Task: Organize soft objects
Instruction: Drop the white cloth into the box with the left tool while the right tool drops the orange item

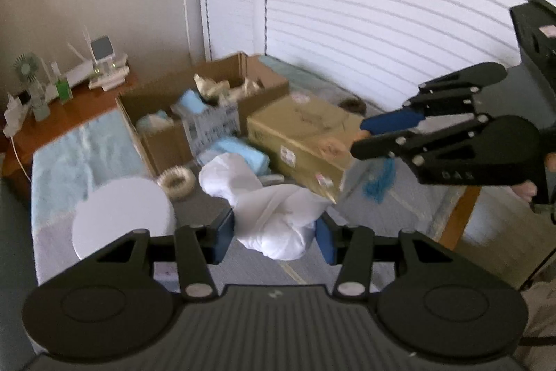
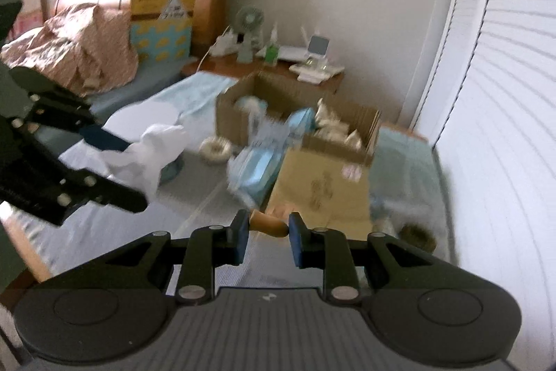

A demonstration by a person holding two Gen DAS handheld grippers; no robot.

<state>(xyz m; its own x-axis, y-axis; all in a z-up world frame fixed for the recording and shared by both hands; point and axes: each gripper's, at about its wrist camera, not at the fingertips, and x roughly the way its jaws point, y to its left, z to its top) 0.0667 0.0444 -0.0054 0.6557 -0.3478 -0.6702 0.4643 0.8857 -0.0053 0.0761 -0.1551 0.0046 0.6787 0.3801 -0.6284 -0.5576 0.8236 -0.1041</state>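
My left gripper point(image 1: 274, 237) is shut on a bunched white cloth point(image 1: 274, 218) and holds it above the bed; the cloth also shows in the right wrist view point(image 2: 153, 152). My right gripper point(image 2: 267, 235) is shut on a small tan soft object point(image 2: 269, 223) with a blue tassel hanging below it point(image 1: 378, 183). In the left wrist view the right gripper point(image 1: 361, 138) is over the closed tan box point(image 1: 305, 134). An open cardboard box point(image 1: 194, 99) holds light blue and cream soft items.
A white round disc point(image 1: 125, 214), a fuzzy ring point(image 1: 177, 181) and light blue packs point(image 1: 243, 155) lie on the bed. A nightstand point(image 1: 69, 106) with a fan and small devices stands behind. White shutters point(image 1: 399, 6) at right. A headboard and crumpled quilt point(image 2: 80, 47) at left.
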